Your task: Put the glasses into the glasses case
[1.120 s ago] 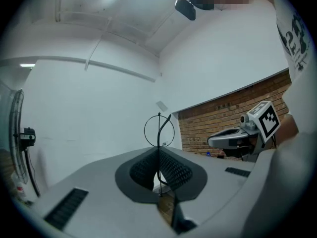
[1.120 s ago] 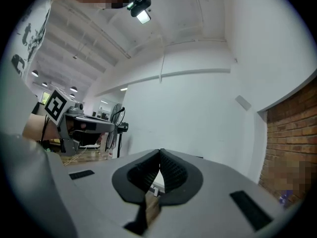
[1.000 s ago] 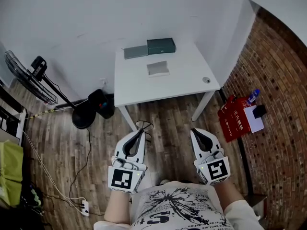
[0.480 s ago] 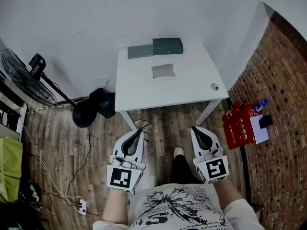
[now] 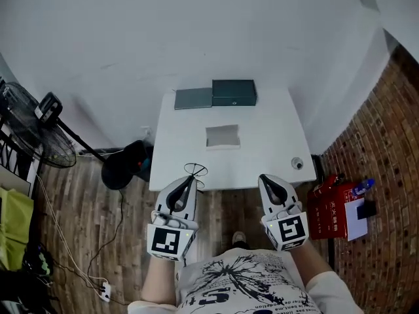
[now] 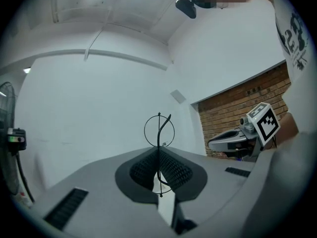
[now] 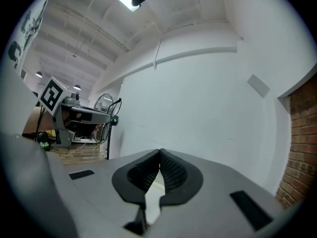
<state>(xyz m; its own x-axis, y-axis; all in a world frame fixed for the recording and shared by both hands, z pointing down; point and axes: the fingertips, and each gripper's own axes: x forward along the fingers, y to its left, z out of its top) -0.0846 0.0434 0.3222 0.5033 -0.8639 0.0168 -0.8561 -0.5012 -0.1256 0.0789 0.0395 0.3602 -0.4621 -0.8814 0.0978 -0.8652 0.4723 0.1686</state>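
Observation:
Thin round wire-framed glasses [image 5: 195, 171] are pinched in my left gripper [image 5: 189, 179], which is shut on them just short of the front edge of the white table [image 5: 262, 156]. In the left gripper view the glasses [image 6: 159, 129] stand on edge between the pads, one round rim sticking up above my left gripper [image 6: 159, 151]. My right gripper [image 5: 266, 178] is shut with nothing in it, and its pads [image 7: 168, 168] meet. A dark green glasses case [image 5: 234, 92] lies at the table's back edge, with a flat grey-green piece [image 5: 193, 99] against its left side.
A small white open box [image 5: 222, 136] sits mid-table, and a small round fitting [image 5: 298, 164] is near the front right corner. A standing fan [image 5: 29, 133] and its dark base [image 5: 123, 169] are at left, with cables on the floor. A red box [image 5: 332, 209] lies at right.
The person has walked up to the table: it has drawn closer, and both grippers, earlier over the wooden floor, now reach its front edge. The left gripper stays shut on the glasses.

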